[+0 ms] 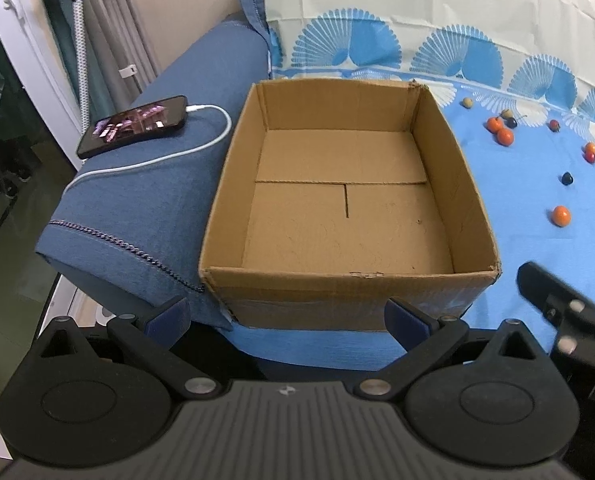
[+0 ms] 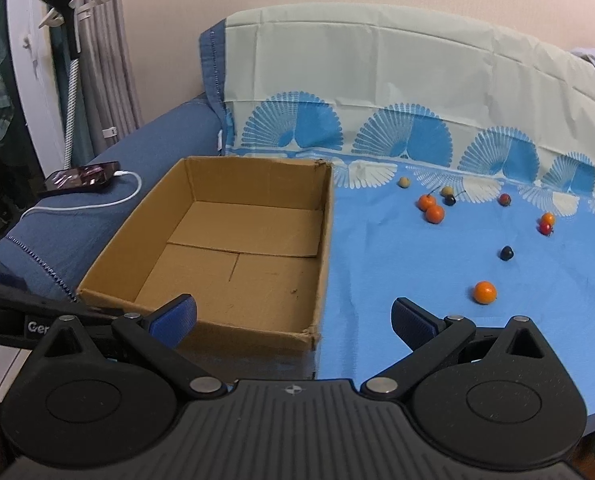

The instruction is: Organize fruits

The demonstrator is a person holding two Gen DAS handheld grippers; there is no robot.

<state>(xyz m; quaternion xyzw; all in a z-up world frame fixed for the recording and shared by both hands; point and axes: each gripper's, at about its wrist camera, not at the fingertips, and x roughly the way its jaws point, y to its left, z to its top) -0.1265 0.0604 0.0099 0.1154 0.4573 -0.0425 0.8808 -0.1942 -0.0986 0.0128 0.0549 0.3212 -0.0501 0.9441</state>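
Observation:
An empty open cardboard box point(image 1: 437, 152) point(image 2: 325, 236) sits on a blue cloth point(image 2: 397, 280) over a sofa seat. Several small fruits lie scattered on the cloth to its right: an orange one nearest point(image 2: 485, 292) point(image 1: 560, 215), a dark one point(image 2: 506, 253) point(image 1: 567, 179), two orange ones together point(image 2: 431, 209) point(image 1: 500, 131), red and tan ones farther back point(image 2: 545, 227). My left gripper point(image 1: 287, 316) is open and empty in front of the box's near wall. My right gripper point(image 2: 293, 320) is open and empty, near the box's front right corner; part of it shows in the left wrist view point(image 1: 553, 296).
A phone point(image 1: 134, 125) point(image 2: 83, 176) with a white charging cable point(image 1: 185, 152) lies on the blue sofa armrest point(image 1: 145, 216) left of the box. The cloth-covered backrest point(image 2: 377, 80) rises behind. A curtain and a white stand point(image 2: 73, 60) are at the far left.

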